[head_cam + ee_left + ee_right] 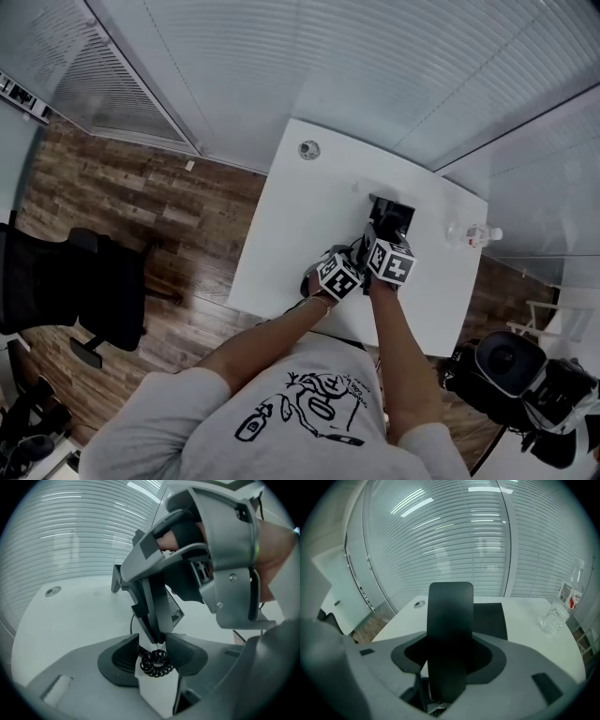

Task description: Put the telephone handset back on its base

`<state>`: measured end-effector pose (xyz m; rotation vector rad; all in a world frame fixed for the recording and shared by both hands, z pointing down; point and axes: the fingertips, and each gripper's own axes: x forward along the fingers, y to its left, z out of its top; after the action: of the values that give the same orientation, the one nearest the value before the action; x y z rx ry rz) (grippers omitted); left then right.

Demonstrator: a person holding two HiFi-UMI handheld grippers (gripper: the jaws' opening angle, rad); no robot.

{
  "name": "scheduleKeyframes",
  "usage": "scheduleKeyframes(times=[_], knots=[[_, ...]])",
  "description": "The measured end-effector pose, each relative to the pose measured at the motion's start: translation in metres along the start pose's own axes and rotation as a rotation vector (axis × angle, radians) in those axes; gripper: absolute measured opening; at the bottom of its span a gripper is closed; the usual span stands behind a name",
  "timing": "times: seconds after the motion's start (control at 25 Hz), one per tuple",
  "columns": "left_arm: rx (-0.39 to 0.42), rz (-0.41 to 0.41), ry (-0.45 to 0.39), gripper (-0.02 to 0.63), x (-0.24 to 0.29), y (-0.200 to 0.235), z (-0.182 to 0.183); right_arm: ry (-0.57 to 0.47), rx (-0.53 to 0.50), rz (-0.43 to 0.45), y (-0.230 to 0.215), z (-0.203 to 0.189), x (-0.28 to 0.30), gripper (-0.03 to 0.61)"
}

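Right tool (pixel 451 649) is clamped on the black telephone handset (pixel 450 606), a smooth flat bar standing upright between its jaws. The handset is not seated on the dark base (pixel 491 619), which lies just behind it on the white tabletop (pixel 281 234). Left tool (pixel 153 643) has its jaws apart, with the black coiled cord (pixel 157 663) bunched between them. Off to the right stands a clear plastic bottle (pixel 558 609) with a red-marked label; its contents cannot be told.

White table (pixel 281 234) is standing on wood-plank floor (pixel 122 197). Slatted blinds (pixel 375 66) are covering the glazed walls. Black office chair (pixel 66 291) is sitting apart, left of the table.
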<state>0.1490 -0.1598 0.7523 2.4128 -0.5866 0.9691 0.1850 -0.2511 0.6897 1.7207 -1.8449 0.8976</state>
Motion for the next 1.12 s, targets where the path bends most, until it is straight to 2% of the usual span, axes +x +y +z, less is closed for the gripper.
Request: scheduleKeyframes(times=[0.2, 0.36, 0.84, 1.12], knots=[[0.013, 0.008, 0.015, 0.169, 0.005, 0.006, 0.009, 0.020, 0.029, 0.005, -0.007, 0.005, 0.008, 0.199], [0.028, 0.009, 0.018, 0.155, 0.005, 0.006, 0.008, 0.043, -0.014, 0.022, -0.002, 0.003, 0.013, 0.199], [0.059, 0.010, 0.021, 0.153, 0.007, 0.006, 0.009, 0.062, -0.092, 0.003, 0.002, 0.001, 0.017, 0.212], [0.066, -0.001, 0.021, 0.144, 0.006, 0.003, 0.009, 0.065, -0.083, -0.015, -0.001, -0.004, 0.013, 0.216]])
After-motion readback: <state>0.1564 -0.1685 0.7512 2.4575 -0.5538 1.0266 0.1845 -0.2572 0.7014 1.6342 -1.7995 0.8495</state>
